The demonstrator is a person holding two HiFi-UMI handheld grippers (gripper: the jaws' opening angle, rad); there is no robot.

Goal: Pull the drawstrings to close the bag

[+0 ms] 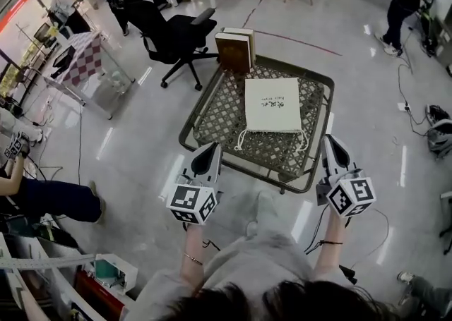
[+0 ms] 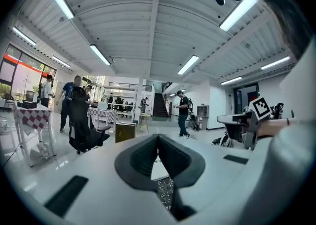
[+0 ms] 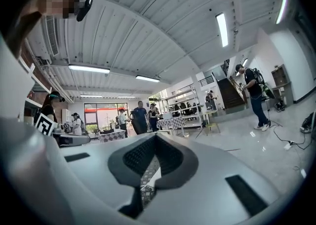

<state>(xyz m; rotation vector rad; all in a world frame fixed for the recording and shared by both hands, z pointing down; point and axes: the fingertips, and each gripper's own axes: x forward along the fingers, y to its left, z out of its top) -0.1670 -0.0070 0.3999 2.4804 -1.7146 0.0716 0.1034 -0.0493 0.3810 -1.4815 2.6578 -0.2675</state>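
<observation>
Drawstring bag (image 1: 272, 104): cream cloth, lying flat on the mesh table (image 1: 219, 120), slightly toward 1 o'clock from the table's middle, mouth end toward me. Drawstrings (image 1: 242, 140) trail out from the bag's 6 o'clock edge, one loop at each near corner, loose on the mesh. Nothing is touching bag or strings. My left gripper (image 1: 212, 149) sits at about 7 o'clock of the bag, over the table's near-left rim; I cannot tell whether it touches the rim. Its own view shows the jaws pressed together with nothing between them (image 2: 158, 137), and a sliver of mesh and pale cloth shows below the tips. My right gripper (image 1: 329, 142) sits at about 5 o'clock of the bag, just beside the table's near-right rim and apart from the strings. Its jaws are likewise closed and empty (image 3: 155, 137). Both grippers point toward 12 o'clock. Two brown books (image 1: 235, 50) stand upright at the table's 11 o'clock corner. A black office chair (image 1: 173, 34) stands on the floor beyond them, near 10 o'clock.
</observation>
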